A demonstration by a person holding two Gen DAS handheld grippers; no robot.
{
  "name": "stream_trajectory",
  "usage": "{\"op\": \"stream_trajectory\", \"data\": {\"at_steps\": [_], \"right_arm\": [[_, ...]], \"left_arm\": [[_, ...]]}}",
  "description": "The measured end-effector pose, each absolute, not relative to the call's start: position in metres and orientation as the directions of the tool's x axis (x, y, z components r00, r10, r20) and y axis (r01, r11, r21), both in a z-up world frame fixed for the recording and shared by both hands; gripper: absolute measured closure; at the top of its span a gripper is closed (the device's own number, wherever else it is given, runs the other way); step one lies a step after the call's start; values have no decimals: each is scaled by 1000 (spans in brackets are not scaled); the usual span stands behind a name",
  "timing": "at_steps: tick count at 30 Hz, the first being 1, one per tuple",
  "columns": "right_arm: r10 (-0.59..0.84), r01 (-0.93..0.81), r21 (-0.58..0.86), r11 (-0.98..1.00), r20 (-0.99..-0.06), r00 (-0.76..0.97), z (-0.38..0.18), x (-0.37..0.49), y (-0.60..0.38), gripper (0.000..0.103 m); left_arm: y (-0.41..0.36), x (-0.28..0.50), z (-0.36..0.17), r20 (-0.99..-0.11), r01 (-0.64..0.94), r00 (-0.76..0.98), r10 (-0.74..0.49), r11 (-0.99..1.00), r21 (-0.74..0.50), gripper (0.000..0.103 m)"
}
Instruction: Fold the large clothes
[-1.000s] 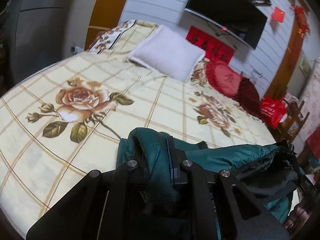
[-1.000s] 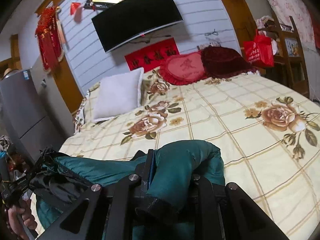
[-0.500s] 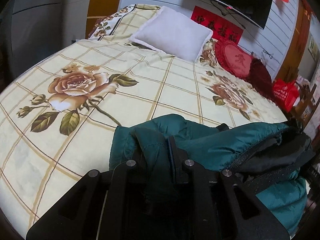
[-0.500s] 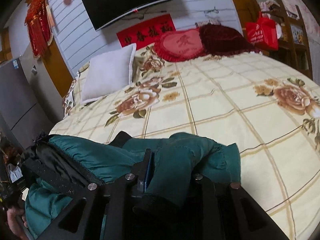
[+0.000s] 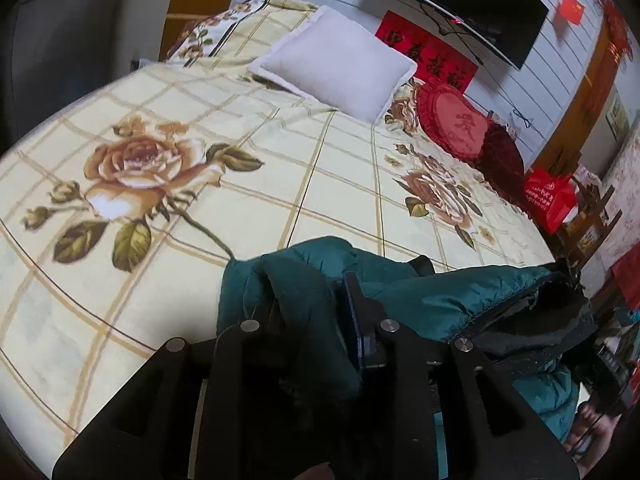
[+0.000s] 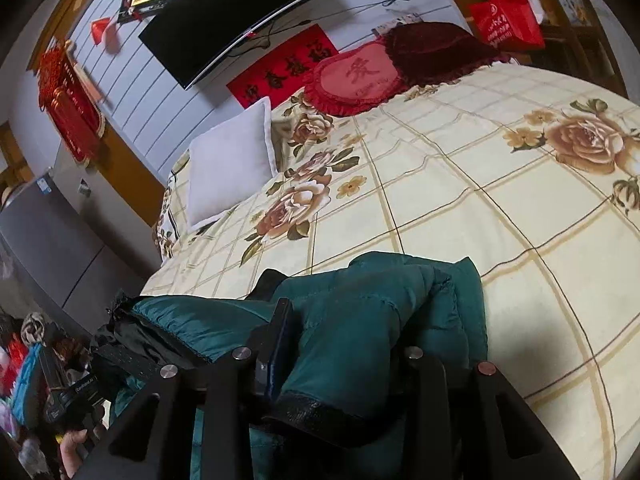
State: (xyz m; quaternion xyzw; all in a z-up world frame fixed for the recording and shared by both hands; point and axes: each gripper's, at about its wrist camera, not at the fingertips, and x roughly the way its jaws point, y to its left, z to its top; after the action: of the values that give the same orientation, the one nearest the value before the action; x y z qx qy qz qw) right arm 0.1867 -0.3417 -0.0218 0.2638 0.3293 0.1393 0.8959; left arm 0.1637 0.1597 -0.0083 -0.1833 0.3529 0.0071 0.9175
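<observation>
Teal quilted fabric fills the near edge of both views: a padded teal jacket (image 5: 432,300) with a black lining lies bunched at the near edge of the bed (image 5: 200,92), which is covered by a cream checked bedspread printed with large brown roses. The left tool (image 5: 316,312) is pinching a thick fold of the jacket between its black fingers (image 5: 356,304), and the cloth spills over the frame of the tool. The right tool (image 6: 344,344) is likewise clamped on a bunched sleeve end with a black cuff, its left finger (image 6: 280,320) pressed against the padding. Between the two tools the jacket stretches in a ridge along the near edge of the bed, its dark lining turned outward on the side hanging off the bed. Far across the bed from the jacket, a white square pillow (image 5: 340,60) leans at the head, with a red heart-shaped frilled cushion (image 5: 456,124) just beside it and a dark maroon cushion (image 6: 436,48) touching that. Above the head of the bed a black curved television (image 6: 236,16) hangs on the white panelled wall. A red shopping bag (image 5: 550,196) sits beyond the far side of the bed.
</observation>
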Motion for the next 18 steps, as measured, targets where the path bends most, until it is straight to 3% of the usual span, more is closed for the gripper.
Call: {"op": "stream_trajectory", "data": {"at_steps": [2, 5, 6, 7, 9, 10, 11, 15, 18], "right_arm": [[440, -63, 602, 796, -504, 743, -21, 186, -346, 68], [480, -79, 681, 728, -425, 767, -17, 181, -356, 62], [487, -80, 697, 713, -410, 771, -16, 180, -357, 60], [497, -85, 710, 699, -396, 772, -16, 180, -358, 55], [504, -94, 732, 675, -364, 783, -14, 178, -360, 37], [501, -98, 737, 669, -351, 791, -11, 176, -361, 24], [490, -101, 740, 665, -329, 807, -7, 173, -363, 20], [455, -121, 702, 702, -311, 834, 11, 164, -363, 20], [393, -153, 559, 815, -339, 855, 34, 155, -342, 20]], "left_arm": [[160, 161, -2, -642, -134, 758, -116, 935, -328, 76], [164, 160, 3, -624, -115, 767, -152, 923, -366, 60], [167, 161, 4, -618, -107, 767, -173, 915, -389, 42], [170, 160, 5, -608, -98, 769, -197, 904, -417, 16], [174, 156, 11, -600, -148, 790, -128, 909, -389, 0], [178, 154, 14, -585, -155, 803, -114, 908, -390, 0], [182, 153, 15, -576, -154, 809, -120, 902, -404, 0], [180, 150, 20, -552, -144, 827, -108, 908, -394, 0], [161, 152, 28, -542, -97, 833, -106, 938, -332, 0]]}}
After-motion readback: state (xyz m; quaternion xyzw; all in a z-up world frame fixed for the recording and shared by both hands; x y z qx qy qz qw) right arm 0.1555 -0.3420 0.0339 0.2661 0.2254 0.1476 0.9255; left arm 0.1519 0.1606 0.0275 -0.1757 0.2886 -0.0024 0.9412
